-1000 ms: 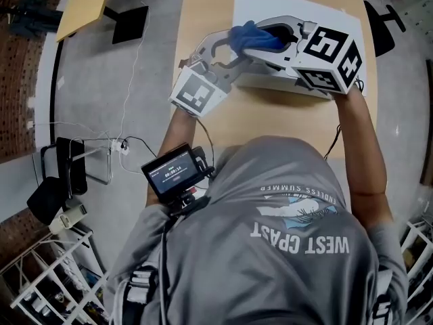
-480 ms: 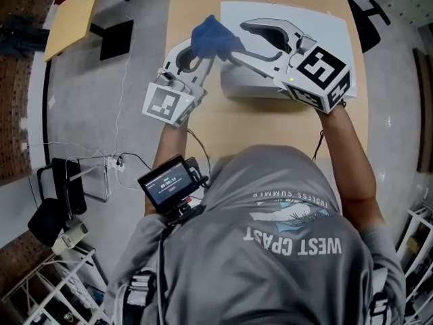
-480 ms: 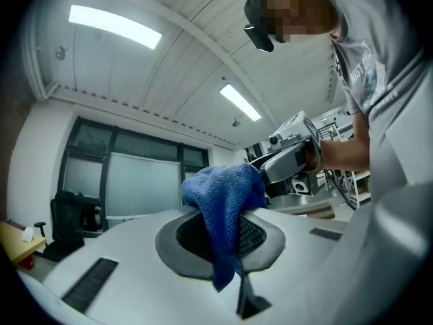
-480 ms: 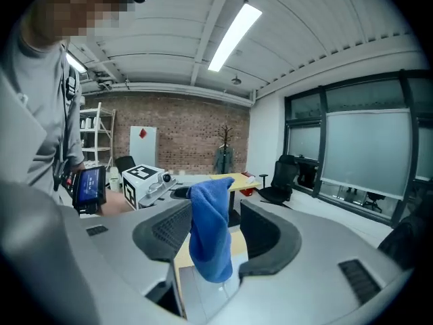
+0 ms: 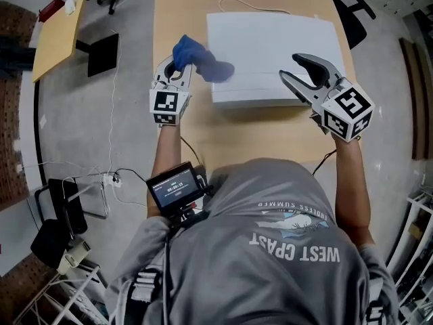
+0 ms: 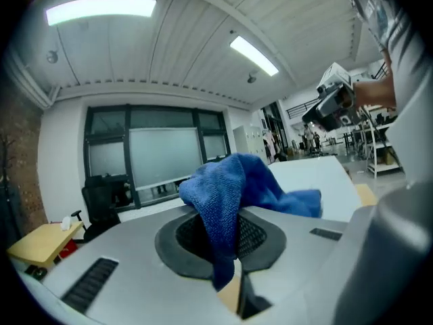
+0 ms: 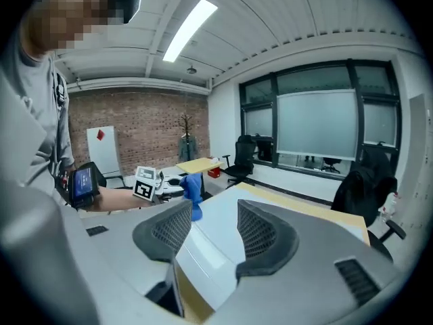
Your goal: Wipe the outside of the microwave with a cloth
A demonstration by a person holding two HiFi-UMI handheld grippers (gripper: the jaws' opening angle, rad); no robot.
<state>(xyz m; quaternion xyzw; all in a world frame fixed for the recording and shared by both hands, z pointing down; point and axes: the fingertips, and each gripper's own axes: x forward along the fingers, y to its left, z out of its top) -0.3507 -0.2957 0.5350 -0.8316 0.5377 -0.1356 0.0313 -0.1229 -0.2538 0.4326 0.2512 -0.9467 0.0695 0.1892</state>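
The white microwave [image 5: 270, 53] stands on a wooden table [image 5: 250, 134]. A blue cloth [image 5: 201, 61] hangs at its front left corner, and my left gripper [image 5: 177, 65] is shut on it. In the left gripper view the cloth [image 6: 233, 188] bunches between the pads and drapes toward the microwave [image 6: 325, 178]. My right gripper [image 5: 292, 68] hovers over the microwave's front right corner, open and empty, its jaws having spread wider in the last second. In the right gripper view the white top [image 7: 216, 225] shows between the open pads [image 7: 267, 229], and the cloth [image 7: 193, 189] is far left.
A white cable [image 5: 252, 5] runs behind the microwave. A yellow desk [image 5: 59, 32] and a black floor plate [image 5: 103, 53] lie left of the table, office chairs stand beyond it, and a white rack [image 5: 47, 296] sits at lower left. A small screen [image 5: 176, 187] is strapped to the left forearm.
The cloth went from the right gripper into the left gripper, which shut on it. Both grippers then drew apart, left toward the microwave's left corner, right toward its right corner.
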